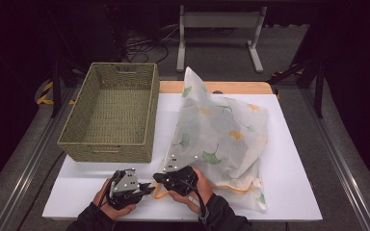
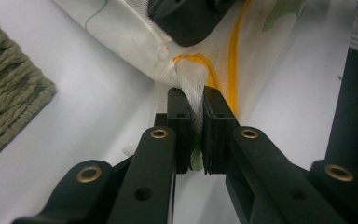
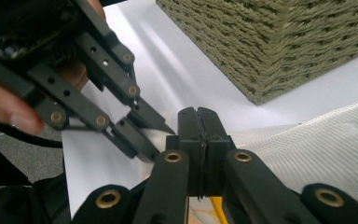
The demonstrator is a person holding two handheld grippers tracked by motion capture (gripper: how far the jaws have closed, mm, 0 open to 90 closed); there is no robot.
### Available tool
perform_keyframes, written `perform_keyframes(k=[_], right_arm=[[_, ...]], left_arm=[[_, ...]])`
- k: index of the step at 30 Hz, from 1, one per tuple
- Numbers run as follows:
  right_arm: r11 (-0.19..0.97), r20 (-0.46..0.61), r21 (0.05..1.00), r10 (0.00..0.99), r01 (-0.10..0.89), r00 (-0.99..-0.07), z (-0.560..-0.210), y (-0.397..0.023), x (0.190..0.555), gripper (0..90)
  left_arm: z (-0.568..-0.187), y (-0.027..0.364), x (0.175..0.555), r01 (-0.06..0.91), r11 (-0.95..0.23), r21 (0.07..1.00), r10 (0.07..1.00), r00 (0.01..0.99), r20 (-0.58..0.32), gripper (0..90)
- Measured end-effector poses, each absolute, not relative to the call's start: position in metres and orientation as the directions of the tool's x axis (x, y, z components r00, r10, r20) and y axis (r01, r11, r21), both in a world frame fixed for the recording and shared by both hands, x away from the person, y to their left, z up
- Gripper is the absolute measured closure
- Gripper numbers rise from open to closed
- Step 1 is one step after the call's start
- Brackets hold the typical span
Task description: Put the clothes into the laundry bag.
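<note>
Both tools, left (image 1: 147, 188) and right (image 1: 158, 177), pinch the mesh laundry bag's (image 1: 221, 139) corner near the counter's (image 1: 294, 163) front edge; the wicker basket (image 1: 111, 113) stands empty, so moving the bag remains.

The high view looks forward and down from above the person's side, taking in the whole white surface (image 1: 294, 183). The left gripper view sits close behind its tool (image 2: 195, 116), facing the mesh bag (image 2: 135, 37). The right gripper view, equally close, shares the woven basket (image 3: 279, 42) at upper right.
</note>
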State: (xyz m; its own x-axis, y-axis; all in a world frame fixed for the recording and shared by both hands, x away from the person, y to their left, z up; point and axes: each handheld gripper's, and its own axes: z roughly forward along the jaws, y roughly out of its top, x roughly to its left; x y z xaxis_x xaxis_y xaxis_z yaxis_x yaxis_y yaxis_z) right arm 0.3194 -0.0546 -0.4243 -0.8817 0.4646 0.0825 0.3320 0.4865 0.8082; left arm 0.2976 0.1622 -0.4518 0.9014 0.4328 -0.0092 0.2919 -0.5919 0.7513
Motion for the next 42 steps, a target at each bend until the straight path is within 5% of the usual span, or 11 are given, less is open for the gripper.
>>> perform_keyframes(k=[8,16,26,32,37,42], right_arm=[[0.465,0.102,0.821,0.452,0.332,-0.886,-0.423,-0.058,0.321,89.7],[0.463,0.124,0.803,0.487,0.376,-0.864,-0.432,-0.048,0.328,67.3],[0.494,0.121,0.784,0.471,0.375,-0.874,-0.436,-0.042,0.327,88.9],[0.472,0.120,0.805,0.462,0.358,-0.879,-0.430,-0.048,0.327,89.5],[0.468,0.115,0.810,0.463,0.353,-0.879,-0.428,-0.049,0.325,89.9],[0.451,0.114,0.824,0.461,0.343,-0.880,-0.423,-0.054,0.325,90.0]], left_arm=[[-0.452,0.164,0.299,0.295,-0.587,0.754,0.424,0.905,-0.024,86.2],[-0.454,0.160,0.298,0.292,-0.596,0.748,0.404,0.914,-0.036,87.5],[-0.455,0.159,0.298,0.284,-0.608,0.741,0.405,0.914,-0.019,87.3],[-0.457,0.163,0.302,0.299,-0.596,0.746,0.407,0.912,-0.040,85.2],[-0.455,0.167,0.308,0.349,-0.516,0.782,0.431,0.895,-0.115,59.8],[-0.449,0.167,0.317,0.329,-0.487,0.809,0.404,0.906,-0.125,62.5]])
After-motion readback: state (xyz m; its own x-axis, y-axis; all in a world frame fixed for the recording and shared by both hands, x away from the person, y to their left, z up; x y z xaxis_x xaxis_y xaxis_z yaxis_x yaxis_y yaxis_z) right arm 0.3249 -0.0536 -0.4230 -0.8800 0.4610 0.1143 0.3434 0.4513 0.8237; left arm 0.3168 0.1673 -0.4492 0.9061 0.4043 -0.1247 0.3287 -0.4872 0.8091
